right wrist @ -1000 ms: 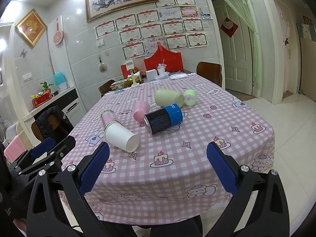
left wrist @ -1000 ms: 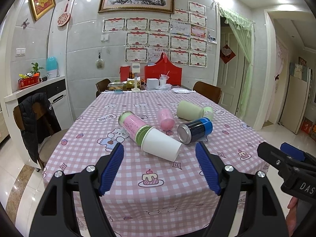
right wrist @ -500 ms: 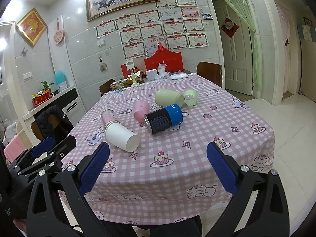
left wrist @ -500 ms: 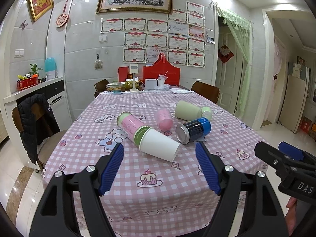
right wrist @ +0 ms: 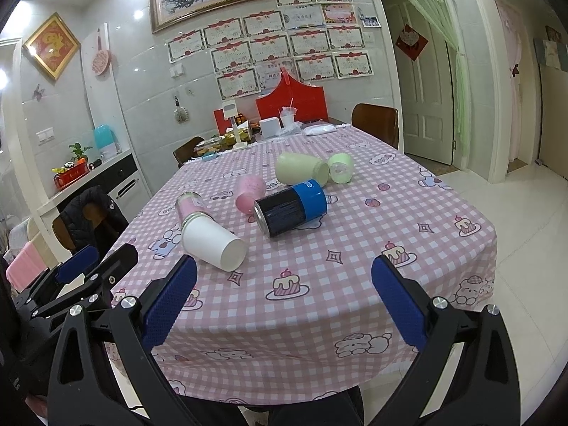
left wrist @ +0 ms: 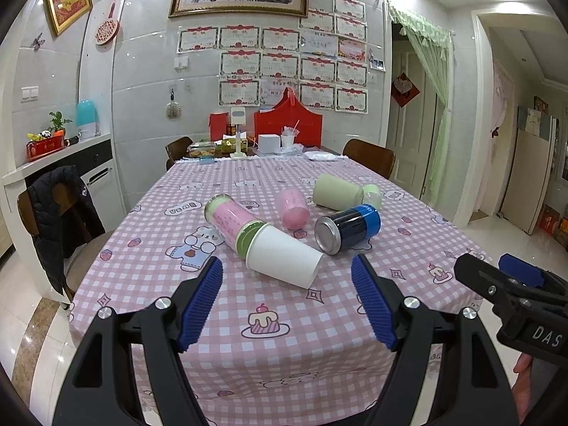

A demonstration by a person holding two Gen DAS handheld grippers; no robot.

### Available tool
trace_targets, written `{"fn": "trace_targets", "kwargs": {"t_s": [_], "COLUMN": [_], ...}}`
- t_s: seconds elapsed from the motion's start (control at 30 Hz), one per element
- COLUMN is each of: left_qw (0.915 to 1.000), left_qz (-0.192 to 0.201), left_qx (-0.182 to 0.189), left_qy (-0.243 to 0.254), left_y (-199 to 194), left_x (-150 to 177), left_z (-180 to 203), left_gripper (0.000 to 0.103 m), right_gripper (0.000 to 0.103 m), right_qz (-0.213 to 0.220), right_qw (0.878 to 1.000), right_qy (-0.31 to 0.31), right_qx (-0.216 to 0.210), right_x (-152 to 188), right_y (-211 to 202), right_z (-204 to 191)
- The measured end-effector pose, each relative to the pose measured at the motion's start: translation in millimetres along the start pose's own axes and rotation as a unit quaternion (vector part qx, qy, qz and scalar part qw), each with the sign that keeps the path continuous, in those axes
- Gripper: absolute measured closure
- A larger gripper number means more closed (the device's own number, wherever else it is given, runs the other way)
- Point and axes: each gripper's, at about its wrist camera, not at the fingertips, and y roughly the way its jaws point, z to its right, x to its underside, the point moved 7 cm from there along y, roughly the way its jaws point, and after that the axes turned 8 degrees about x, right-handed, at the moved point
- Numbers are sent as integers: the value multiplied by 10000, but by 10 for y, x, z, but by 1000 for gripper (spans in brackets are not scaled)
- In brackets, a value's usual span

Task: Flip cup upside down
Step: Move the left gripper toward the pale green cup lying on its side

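Several cups lie on their sides on the pink checked tablecloth (left wrist: 269,319). A white paper cup (left wrist: 284,257) (right wrist: 212,243) is nearest. Behind it lie a pink bottle with green cap (left wrist: 232,222) (right wrist: 190,206), a small pink cup (left wrist: 293,208) (right wrist: 249,193), a black and blue can (left wrist: 348,229) (right wrist: 291,207), a pale green cup (left wrist: 337,191) (right wrist: 300,168) and a small green cup (left wrist: 372,193) (right wrist: 340,167). My left gripper (left wrist: 287,298) is open, just short of the white cup. My right gripper (right wrist: 284,301) is open over the table's near edge.
Wooden chairs stand at the left (left wrist: 53,213) with a black jacket, and at the far end (left wrist: 371,158). Boxes and a red holder (left wrist: 287,127) crowd the far end of the table. A doorway (left wrist: 415,124) is on the right. The right gripper's body (left wrist: 514,301) is beside the left one.
Both grippers stay open and nearly still. The left view has drifted slightly, so the cups sit a little lower left. No cup has moved.
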Motion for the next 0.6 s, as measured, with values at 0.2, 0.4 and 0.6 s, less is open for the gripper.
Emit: {"fn": "trace_targets", "kwargs": {"t_s": [0.2, 0.4, 0.6], "left_qw": [9999, 9994, 9980], "left_qz": [-136, -339, -591], "left_qx": [23, 112, 203], "left_qy": [-25, -26, -2], "left_y": [175, 454, 811], "left_x": [28, 30, 33], "left_z": [-28, -34, 12], "left_gripper": [29, 29, 29], "right_gripper": [8, 8, 8], "right_qz": [-164, -395, -643], "right_qw": [9998, 9989, 9970], "right_qy": [59, 134, 242], "right_qx": [73, 192, 351], "right_x": [23, 40, 34], "right_y": [191, 466, 800], "right_z": [59, 121, 232]}}
